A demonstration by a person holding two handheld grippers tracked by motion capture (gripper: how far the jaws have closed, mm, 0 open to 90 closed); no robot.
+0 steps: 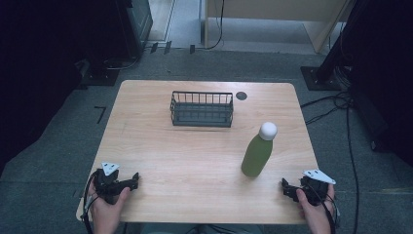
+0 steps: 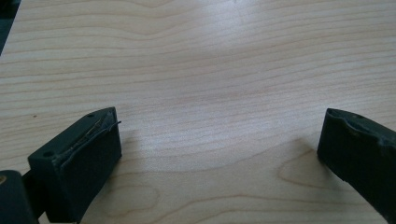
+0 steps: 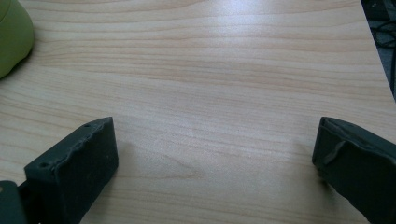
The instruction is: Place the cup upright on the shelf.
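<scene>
Both tongs released, nothing between jaws. Right gripper (image 1: 287, 187) nearest green bottle (image 1: 256, 155): grip body low, keep upright, then wire basket (image 1: 201, 109). Left gripper (image 1: 130, 181) idle.

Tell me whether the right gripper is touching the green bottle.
Apart. The high view shows bare table between the right gripper and the green bottle; the right gripper view shows its open jaws empty.

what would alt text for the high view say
A green bottle with a white cap stands upright on a wooden table, a dark wire basket behind it. At the near edge, each hand holds an open gripper: left, right.
</scene>
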